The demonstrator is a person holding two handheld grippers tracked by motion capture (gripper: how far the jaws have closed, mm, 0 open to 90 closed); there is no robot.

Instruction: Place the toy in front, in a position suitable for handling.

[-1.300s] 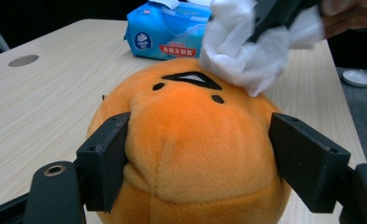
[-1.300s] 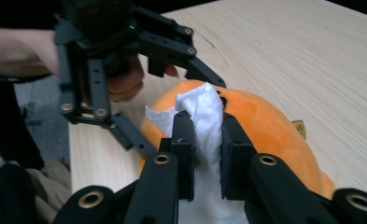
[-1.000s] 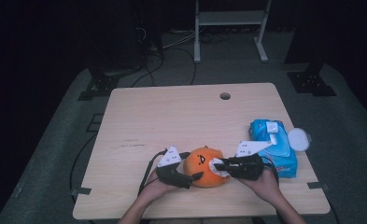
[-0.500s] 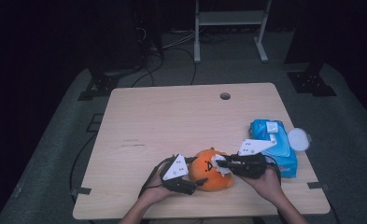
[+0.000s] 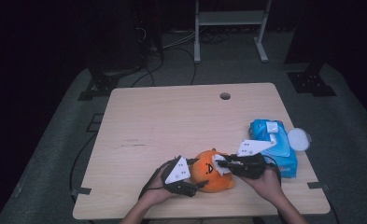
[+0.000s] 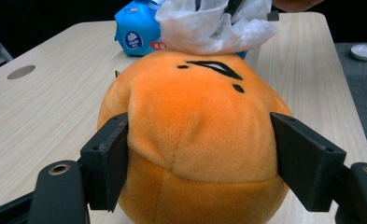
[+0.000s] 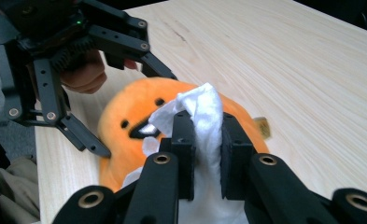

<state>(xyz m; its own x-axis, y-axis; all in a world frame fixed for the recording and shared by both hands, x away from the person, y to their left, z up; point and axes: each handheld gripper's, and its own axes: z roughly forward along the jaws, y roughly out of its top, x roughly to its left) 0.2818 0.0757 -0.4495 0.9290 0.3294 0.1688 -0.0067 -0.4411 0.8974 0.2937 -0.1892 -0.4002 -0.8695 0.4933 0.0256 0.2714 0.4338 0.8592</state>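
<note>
The high view takes in the whole pale wooden desk (image 5: 172,135), with the orange plush toy (image 5: 212,177) lying near its front edge. To the right of the toy lies a blue pack of wet wipes (image 5: 273,145), and just beyond the pack, off the desk's right edge, sits a small white round lid (image 5: 298,139). A round cable hole (image 5: 225,96) marks the desk's far side, well away from the toy.

The left gripper view gives what the high view cannot: the left hand-held gripper (image 6: 200,154) straddles the toy (image 6: 195,140) from behind, one black jaw against each flank of the soft body. Its jaws have just been closing, with the toy between them, and they now grasp it. The toy's black stitched face (image 6: 214,70) points away from this camera, and a crumpled white wipe (image 6: 216,25) lies against the top of the toy. The blue pack (image 6: 137,32) stands behind the toy, its label showing.

The right gripper view shows the right hand-held gripper (image 7: 204,140) clenched on the white wipe (image 7: 202,116), which stands up between the two pads and touches the toy's face (image 7: 139,128) beside the mouth. Behind the toy here is the other hand-held gripper, held by a hand (image 7: 83,77)
</note>
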